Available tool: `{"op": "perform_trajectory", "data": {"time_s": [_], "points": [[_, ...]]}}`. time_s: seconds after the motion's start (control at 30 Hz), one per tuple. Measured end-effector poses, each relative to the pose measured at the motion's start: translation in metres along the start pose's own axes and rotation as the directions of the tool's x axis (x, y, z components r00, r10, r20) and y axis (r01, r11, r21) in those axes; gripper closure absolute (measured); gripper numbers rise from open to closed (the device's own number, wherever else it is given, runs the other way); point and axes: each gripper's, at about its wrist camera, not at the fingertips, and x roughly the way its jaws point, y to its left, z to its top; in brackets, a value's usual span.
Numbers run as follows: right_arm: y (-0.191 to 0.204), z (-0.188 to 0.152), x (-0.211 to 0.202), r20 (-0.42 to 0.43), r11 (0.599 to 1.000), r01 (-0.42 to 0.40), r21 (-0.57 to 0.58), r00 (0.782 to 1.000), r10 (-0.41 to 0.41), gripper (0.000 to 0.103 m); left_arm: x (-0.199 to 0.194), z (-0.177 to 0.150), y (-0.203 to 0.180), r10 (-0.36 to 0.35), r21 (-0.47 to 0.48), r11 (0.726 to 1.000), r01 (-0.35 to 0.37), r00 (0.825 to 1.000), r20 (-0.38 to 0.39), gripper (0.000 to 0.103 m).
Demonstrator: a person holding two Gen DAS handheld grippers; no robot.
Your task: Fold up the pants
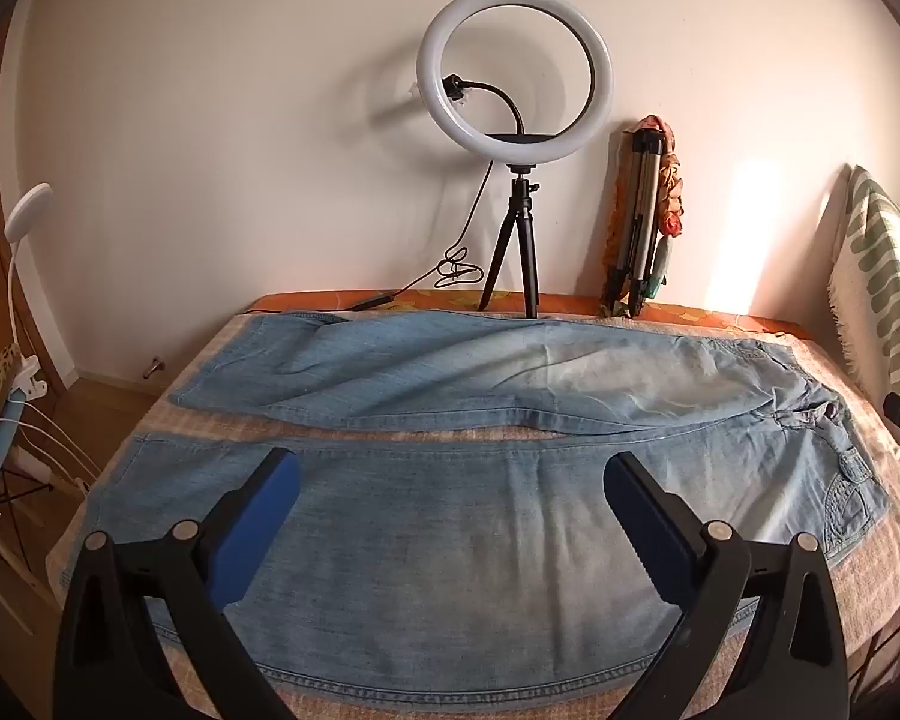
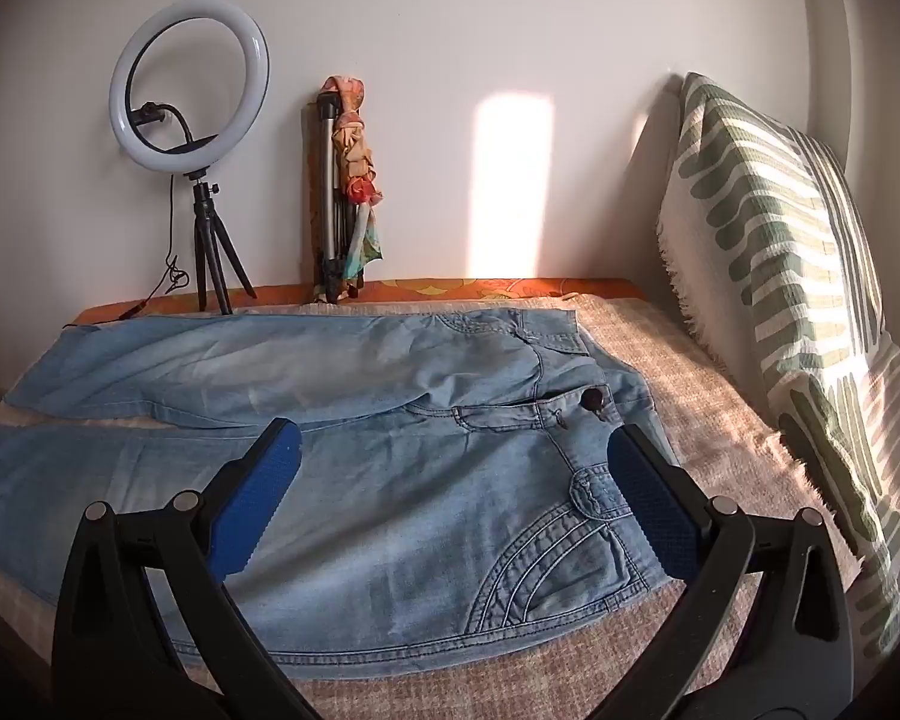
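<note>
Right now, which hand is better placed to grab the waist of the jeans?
Probably the right gripper: open, it hangs over the waistband of the jeans. The left gripper faces the legs.

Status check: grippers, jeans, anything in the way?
Left gripper and right gripper: jaws open, empty, above the jeans. Jeans flat on the bed, legs apart, unfolded. Nothing on them; ring light behind.

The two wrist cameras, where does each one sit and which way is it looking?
Left wrist: on the left tongs, open, above the jeans legs, facing the wall and ring light.
Right wrist: on the right tongs, open, above the jeans waist and pocket, striped pillow at right.
Shared: jeans, ring light, folded tripod by the wall.
</note>
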Motion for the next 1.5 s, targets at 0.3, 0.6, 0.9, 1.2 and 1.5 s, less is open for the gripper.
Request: {"op": "perform_trajectory", "data": {"time_s": [0.3, 0.6, 0.9, 1.2, 1.5], "points": [[0.01, 0.004, -0.003, 0.0, 1.0, -0.002, -0.018, 1.0, 0.002, 0.0, -0.004, 0.007, 0.005, -0.014, -0.051, 0.999, 0.014, 1.0, -0.003, 0.0], [0.012, 0.0, -0.003, 0.014, 1.0, -0.018, -0.023, 1.0, 0.019, 0.0, -0.003, 0.006, 0.01, 0.023, -0.052, 0.998, -0.023, 1.0, 0.008, 0.0], [0.014, -0.002, 0.0, 0.004, 0.999, -0.026, -0.032, 1.0, 0.026, 0.0, -0.004, 0.003, 0.012, 0.041, -0.041, 0.998, -0.04, 0.999, 0.02, 0.0], [0.014, -0.002, 0.001, 0.005, 0.999, -0.025, -0.037, 1.0, 0.025, 0.0, -0.004, 0.003, 0.012, 0.049, -0.041, 0.998, -0.048, 0.999, 0.021, 0.0], [0.013, -0.004, 0.002, 0.001, 0.999, -0.026, -0.039, 1.0, 0.026, 0.0, -0.004, 0.004, 0.014, 0.057, -0.044, 0.997, -0.056, 0.998, 0.025, 0.0]]}}
